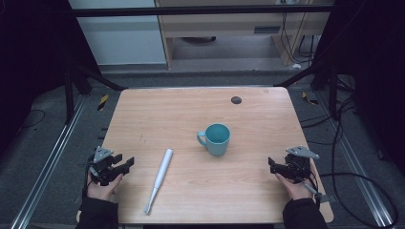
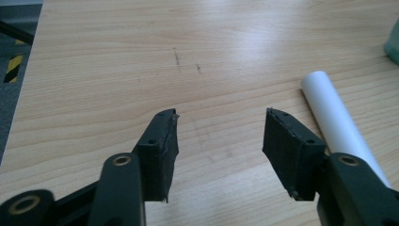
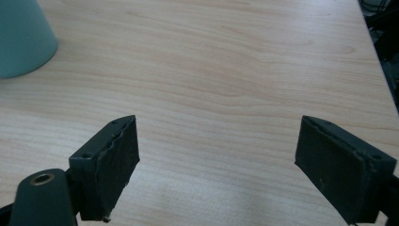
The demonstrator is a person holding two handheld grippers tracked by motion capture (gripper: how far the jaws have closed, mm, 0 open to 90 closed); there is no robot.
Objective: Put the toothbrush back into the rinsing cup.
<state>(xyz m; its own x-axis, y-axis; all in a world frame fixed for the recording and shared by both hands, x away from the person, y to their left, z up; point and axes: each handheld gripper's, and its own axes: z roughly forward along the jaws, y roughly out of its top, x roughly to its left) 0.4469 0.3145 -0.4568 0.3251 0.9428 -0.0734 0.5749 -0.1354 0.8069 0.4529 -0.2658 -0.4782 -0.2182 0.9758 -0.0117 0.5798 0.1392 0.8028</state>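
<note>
A teal mug (image 1: pixel 216 139) stands upright near the middle of the wooden table (image 1: pixel 191 105), handle to the left. A white toothbrush (image 1: pixel 159 178) lies in front of it on the left, slanting from far right to near left. My left gripper (image 1: pixel 128 163) rests at the table's left front, open, with bare wood between its jaws; the toothbrush's white handle (image 2: pixel 336 122) lies just right of it. My right gripper (image 1: pixel 270 162) sits at the right front, open wide and holding nothing, with the mug (image 3: pixel 21 40) off to its upper left.
A small dark round spot (image 1: pixel 236 99) sits near the table's far edge. Metal rails, cables and a dark frame surround the table. A yellow-black striped marker (image 2: pixel 13 68) lies on the floor past the left edge.
</note>
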